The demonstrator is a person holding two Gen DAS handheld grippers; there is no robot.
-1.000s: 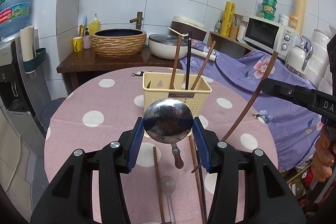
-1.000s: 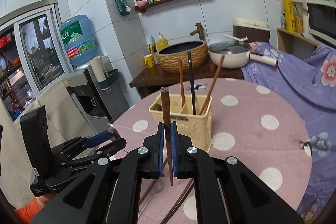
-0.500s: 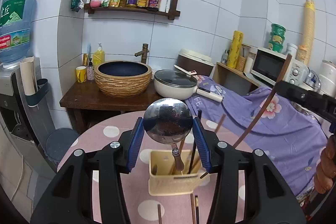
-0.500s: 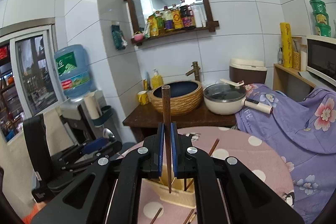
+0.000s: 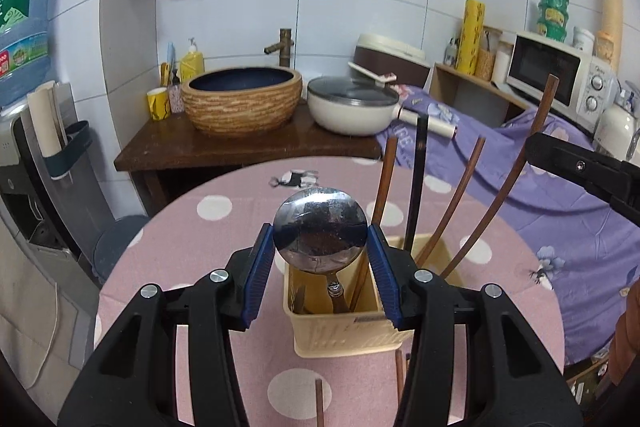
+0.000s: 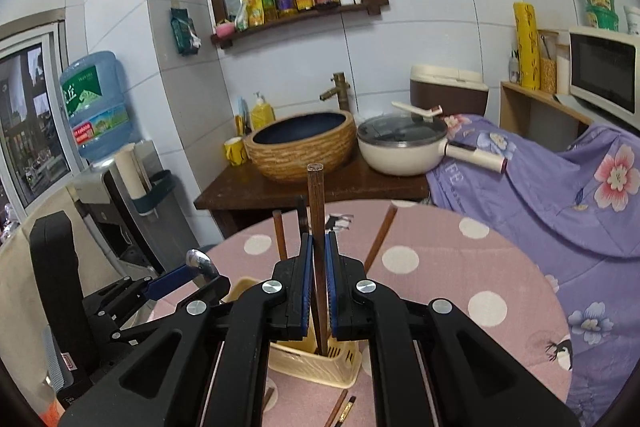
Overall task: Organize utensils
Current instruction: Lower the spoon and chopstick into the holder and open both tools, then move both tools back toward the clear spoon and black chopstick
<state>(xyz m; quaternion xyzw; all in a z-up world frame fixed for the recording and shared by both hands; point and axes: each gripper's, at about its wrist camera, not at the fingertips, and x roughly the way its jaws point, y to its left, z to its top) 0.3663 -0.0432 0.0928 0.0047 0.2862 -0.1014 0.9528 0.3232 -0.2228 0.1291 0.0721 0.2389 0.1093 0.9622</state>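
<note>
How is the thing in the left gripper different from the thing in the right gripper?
The left gripper holds a shiny metal spoon by its round bowl; the right gripper holds a thin brown wooden chopstick. The spoon keeps its jaws wide apart; the chopstick leaves the right jaws nearly together. Both point down into the cream utensil basket.

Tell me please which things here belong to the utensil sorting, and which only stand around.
Belonging: spoon in left gripper; chopstick in right gripper; cream utensil holder; loose chopsticks on table.

Standing around: basin, pan, microwave, water bottle.
</note>
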